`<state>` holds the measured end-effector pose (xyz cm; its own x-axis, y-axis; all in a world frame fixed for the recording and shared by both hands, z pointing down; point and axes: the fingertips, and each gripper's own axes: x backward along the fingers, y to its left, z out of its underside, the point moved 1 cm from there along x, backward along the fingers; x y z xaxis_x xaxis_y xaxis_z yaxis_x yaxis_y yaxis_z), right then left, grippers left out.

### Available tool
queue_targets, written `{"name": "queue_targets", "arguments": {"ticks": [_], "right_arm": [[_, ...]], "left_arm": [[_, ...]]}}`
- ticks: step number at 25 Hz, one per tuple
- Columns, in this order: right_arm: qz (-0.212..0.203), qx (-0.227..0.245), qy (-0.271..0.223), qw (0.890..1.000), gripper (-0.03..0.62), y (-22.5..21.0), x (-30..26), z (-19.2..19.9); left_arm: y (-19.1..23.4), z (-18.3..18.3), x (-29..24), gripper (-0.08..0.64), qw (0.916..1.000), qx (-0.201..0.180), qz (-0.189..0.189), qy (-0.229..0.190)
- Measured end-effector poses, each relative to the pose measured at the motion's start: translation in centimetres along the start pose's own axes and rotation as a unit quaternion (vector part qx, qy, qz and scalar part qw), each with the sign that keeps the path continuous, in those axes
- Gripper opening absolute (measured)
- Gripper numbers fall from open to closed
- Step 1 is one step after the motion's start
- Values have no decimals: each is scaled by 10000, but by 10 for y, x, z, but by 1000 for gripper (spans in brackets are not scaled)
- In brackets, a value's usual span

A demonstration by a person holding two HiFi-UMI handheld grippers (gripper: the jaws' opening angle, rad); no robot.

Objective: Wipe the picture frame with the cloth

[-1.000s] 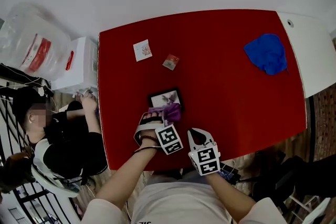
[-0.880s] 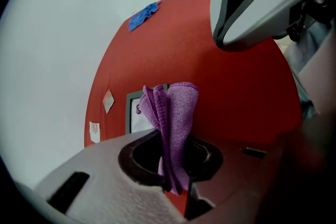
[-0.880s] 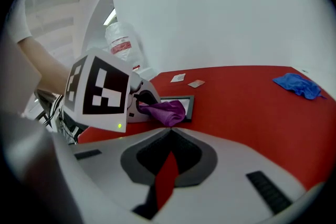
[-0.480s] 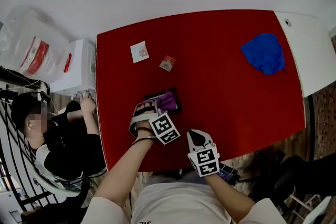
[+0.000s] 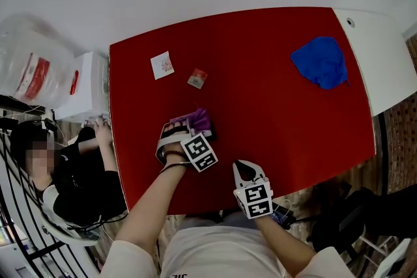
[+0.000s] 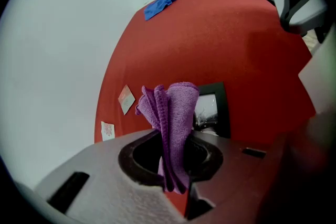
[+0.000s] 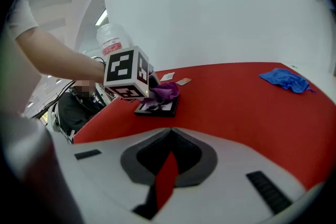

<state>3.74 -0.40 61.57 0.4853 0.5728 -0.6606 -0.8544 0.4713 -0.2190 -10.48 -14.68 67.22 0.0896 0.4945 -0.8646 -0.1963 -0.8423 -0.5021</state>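
Now left gripper [image 6: 173,170] fingers [image 6: 100,165] clamp cloth [image 6: 177,107] on picture frame [image 6: 210,110]; right gripper [image 7: 167,176] fingers [image 7: 241,160] together, empty

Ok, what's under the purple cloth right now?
The black picture frame, flat on the red table. One edge shows; the purple cloth, gripped by the left gripper, hides the rest.

Over the desk [image 5: 280,107], the outstretched left tongs [image 5: 187,129] pinch the cloth [image 5: 198,118]; the right tongs [image 5: 244,169] hover closed at its near edge.
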Motion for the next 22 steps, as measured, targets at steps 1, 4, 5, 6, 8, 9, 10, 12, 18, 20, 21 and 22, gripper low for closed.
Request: {"name": "queue_targets", "arguments": {"ticks": [1,4,5,6,8,9,10,12,18,20,21,22], "right_arm": [[-15,7,-5,10000,5,0,-1,-1],[-76,30,-19,10000,3,4,-5,-2],[-96,38,-25,9999,3,6,-6,-2],[-116,45,-31,9999,3,8,-7,-3],[-154,61,-36,9999,3,12,-9,-3],[-172,70,-35,9998,3,14,-9,-3],[-190,79,-35,9998,5,15,-10,-3],[-217,90,-35,9997,4,18,-10,-3],[-215,74,-3,9997,3,19,-9,0],[-192,55,-6,9998,4,16,-7,1],[-174,39,-5,9998,5,14,-6,2],[-154,19,-1,9999,4,11,-5,3]], "left_arm": [[-4,-1,2,61,10000,-13,15,-9],[-23,-6,13,61,9999,-58,127,-100],[-31,-7,18,61,9997,-56,193,-144],[-41,-9,23,61,9995,-38,265,-190],[-57,-10,33,61,9990,-17,356,-267],[-63,-11,37,61,9989,-45,362,-293],[-68,-12,41,61,9989,-91,353,-309],[-76,-13,48,61,9987,-175,346,-336],[-68,-13,51,61,9989,-64,241,-408],[-46,-13,47,61,9991,49,94,-403],[-33,-13,43,61,9993,79,15,-376],[-19,-14,38,61,9994,92,-58,-339]]}}
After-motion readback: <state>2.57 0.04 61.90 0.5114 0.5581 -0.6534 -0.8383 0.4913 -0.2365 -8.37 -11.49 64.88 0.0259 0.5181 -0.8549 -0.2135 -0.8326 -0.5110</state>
